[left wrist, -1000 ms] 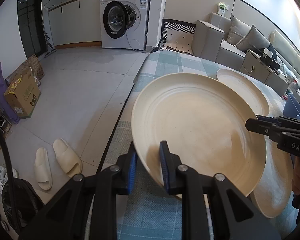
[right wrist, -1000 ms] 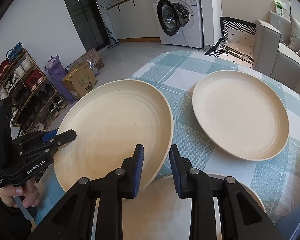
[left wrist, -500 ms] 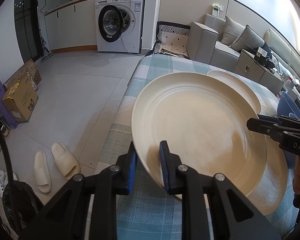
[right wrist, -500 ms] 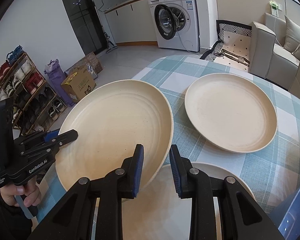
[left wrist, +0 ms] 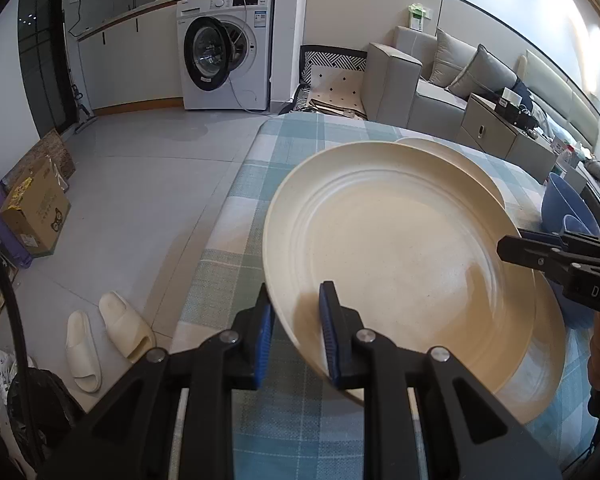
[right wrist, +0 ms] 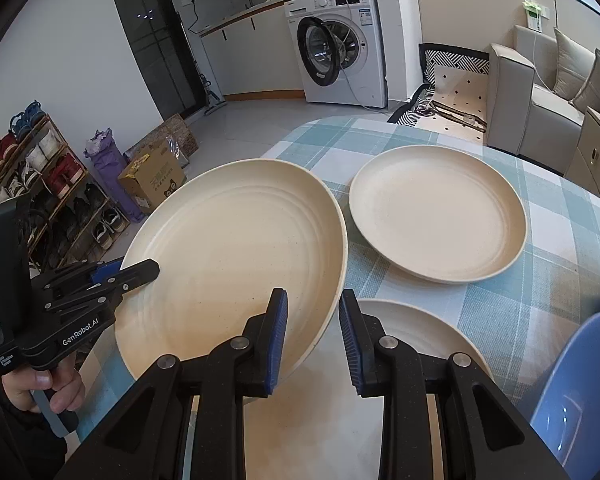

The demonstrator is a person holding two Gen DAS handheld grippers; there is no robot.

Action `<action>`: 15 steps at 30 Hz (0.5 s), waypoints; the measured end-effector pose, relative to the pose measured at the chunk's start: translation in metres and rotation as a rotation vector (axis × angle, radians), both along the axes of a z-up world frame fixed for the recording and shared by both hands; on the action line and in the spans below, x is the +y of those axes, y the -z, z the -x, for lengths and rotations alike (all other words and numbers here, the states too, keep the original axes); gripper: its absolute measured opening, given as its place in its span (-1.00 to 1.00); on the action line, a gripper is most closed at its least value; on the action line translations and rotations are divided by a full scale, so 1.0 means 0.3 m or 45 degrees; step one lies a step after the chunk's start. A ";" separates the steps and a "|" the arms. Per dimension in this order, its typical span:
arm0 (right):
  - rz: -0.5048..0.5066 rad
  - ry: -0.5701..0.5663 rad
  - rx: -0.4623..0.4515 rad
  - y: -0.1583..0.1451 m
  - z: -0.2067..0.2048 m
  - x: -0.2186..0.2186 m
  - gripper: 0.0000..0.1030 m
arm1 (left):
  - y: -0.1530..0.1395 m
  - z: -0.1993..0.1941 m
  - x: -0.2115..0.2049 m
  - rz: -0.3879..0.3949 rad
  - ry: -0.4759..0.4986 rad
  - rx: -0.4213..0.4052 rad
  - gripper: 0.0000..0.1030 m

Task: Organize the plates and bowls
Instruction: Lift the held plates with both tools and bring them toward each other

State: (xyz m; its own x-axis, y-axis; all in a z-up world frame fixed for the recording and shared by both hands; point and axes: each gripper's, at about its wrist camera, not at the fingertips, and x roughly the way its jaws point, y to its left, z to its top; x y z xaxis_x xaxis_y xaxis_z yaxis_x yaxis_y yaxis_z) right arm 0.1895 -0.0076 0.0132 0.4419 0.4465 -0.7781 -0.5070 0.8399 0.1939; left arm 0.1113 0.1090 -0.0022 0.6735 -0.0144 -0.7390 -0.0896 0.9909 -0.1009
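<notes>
Plate (left wrist: 400,248) (cream) clamped by rim between both tongs.

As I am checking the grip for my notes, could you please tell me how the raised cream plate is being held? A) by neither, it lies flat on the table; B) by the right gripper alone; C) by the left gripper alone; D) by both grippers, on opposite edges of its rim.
D: the left gripper and the right gripper each clamp the rim of the plate, which hangs tilted above the table.
</notes>
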 end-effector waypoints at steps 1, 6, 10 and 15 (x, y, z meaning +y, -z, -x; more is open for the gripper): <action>-0.001 0.004 0.002 0.001 0.003 -0.005 -0.47 | -0.001 0.000 -0.006 -0.002 0.005 0.001 -0.60; -0.012 0.035 0.011 0.006 0.020 -0.049 -0.47 | -0.006 -0.001 -0.036 -0.011 0.040 0.004 -0.61; -0.014 0.056 0.017 0.007 0.039 -0.084 -0.47 | -0.005 -0.007 -0.062 -0.013 0.068 0.008 -0.61; -0.010 0.078 0.021 0.013 0.059 -0.120 -0.47 | 0.005 -0.007 -0.088 -0.013 0.091 0.015 -0.61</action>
